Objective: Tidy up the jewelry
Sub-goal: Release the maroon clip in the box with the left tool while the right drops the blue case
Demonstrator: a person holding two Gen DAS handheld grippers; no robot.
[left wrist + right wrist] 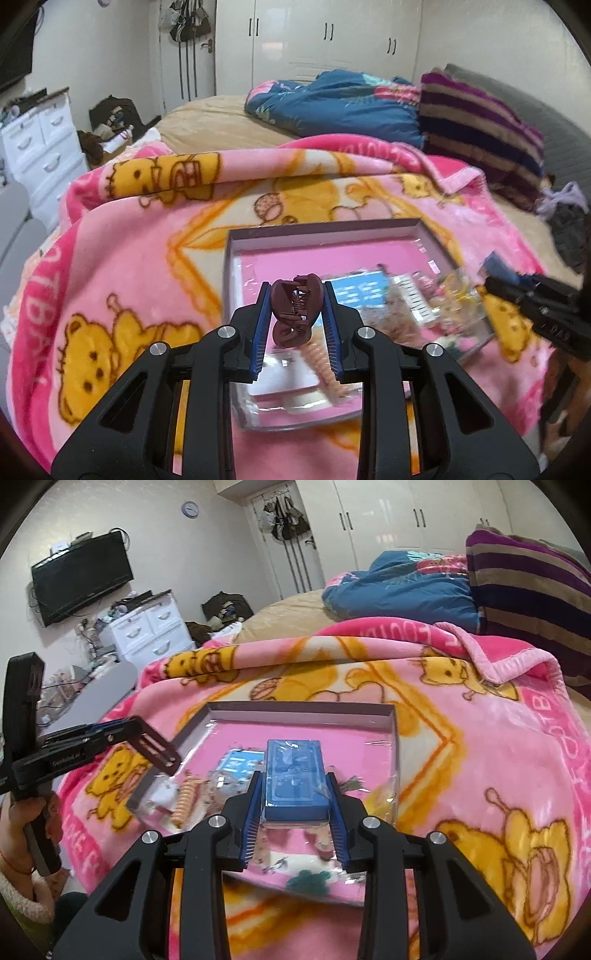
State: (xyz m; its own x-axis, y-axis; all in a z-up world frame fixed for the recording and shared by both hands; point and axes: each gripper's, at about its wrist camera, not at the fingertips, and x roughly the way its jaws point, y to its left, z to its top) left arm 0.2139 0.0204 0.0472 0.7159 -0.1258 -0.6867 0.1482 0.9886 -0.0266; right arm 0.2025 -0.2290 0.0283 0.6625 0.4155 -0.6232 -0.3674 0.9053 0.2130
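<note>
My left gripper (295, 295) is shut on a dark maroon hair claw clip (295, 314) and holds it above a shallow clear-lined tray (317, 230) on the pink bear blanket. My right gripper (294, 779) is shut on a blue rectangular box (295, 779) held over the same tray (295, 709). In the tray lie a light blue card (240, 762), an orange spiral hair tie (183, 801), a green item (308, 882) and small packets. The left gripper also shows at the left in the right wrist view (110, 738). The right gripper shows at the right edge in the left wrist view (532, 295).
The tray sits on a pink blanket (129, 258) spread over a bed. A blue quilt (332, 103) and a striped purple pillow (480, 129) lie behind. White drawers (147, 631) and a wall TV (81, 576) stand to the left.
</note>
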